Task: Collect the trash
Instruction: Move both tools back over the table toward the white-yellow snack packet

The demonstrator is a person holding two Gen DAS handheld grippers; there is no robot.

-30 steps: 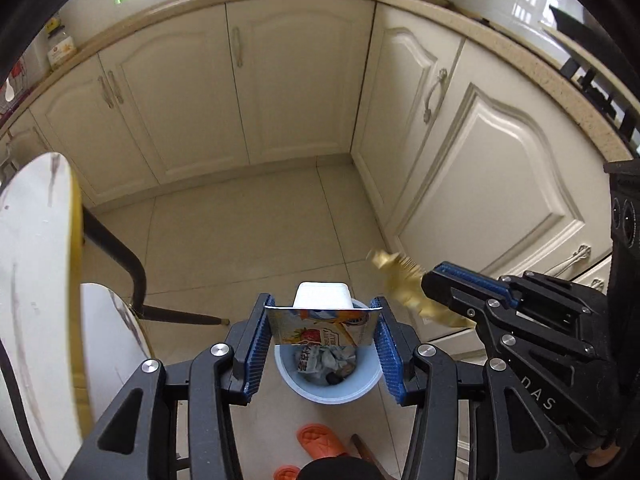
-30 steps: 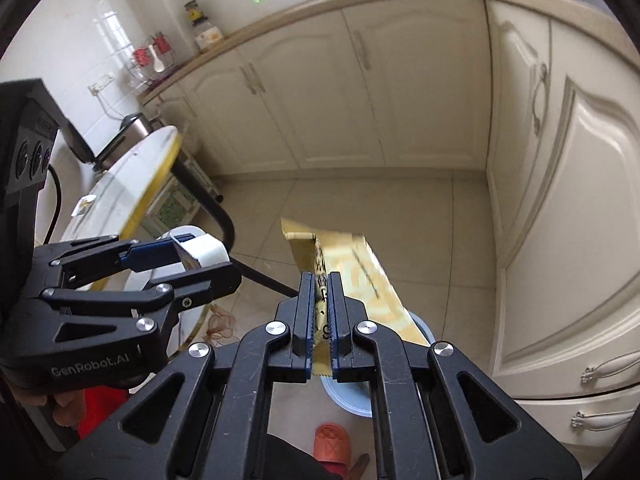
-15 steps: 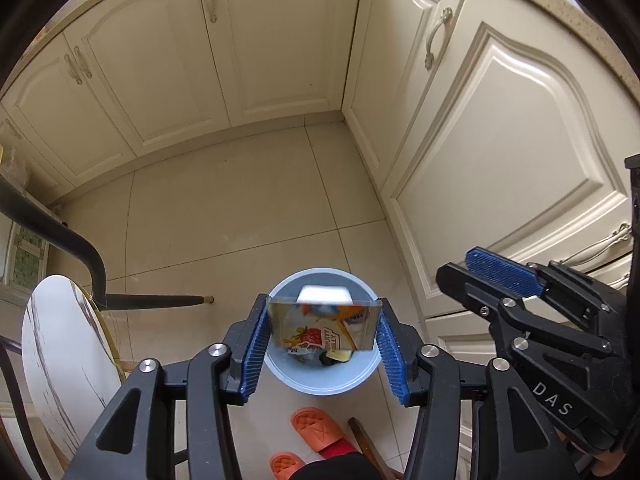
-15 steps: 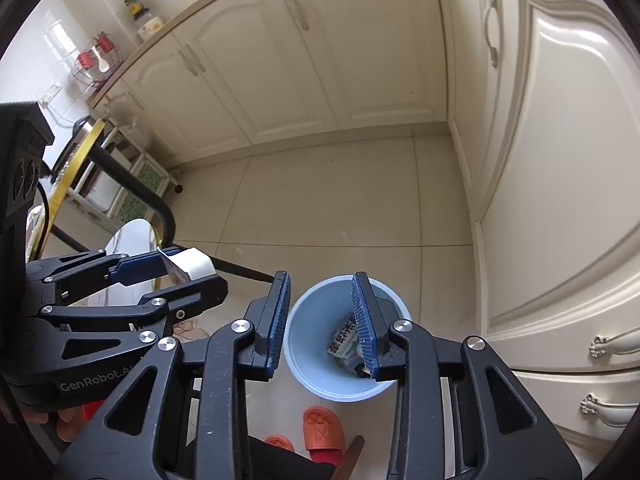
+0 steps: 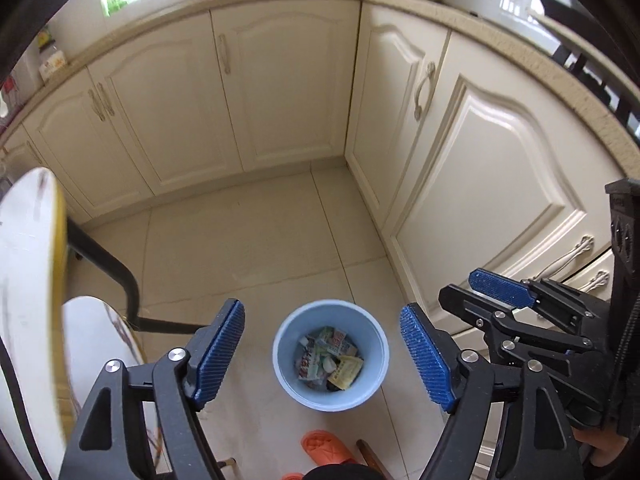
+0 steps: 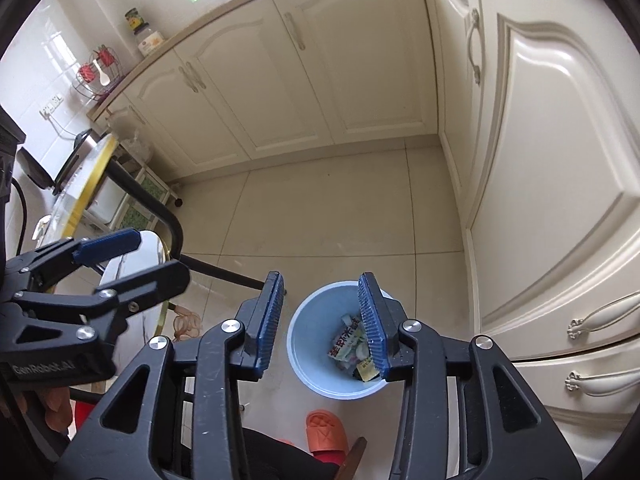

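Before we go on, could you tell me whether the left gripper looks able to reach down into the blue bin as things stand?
Probably yes: the left gripper hangs open and empty right above the blue bin, whose mouth is uncovered.

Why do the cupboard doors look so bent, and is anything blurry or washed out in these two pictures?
Left wrist view: the fisheye lens bows the cream cabinet doors and darkens the corners; the round white table edge is smeared; the window is blown out. Right wrist view: the same bending, glare on the glossy cabinet door; the pale blue plastic bin stays sharp.
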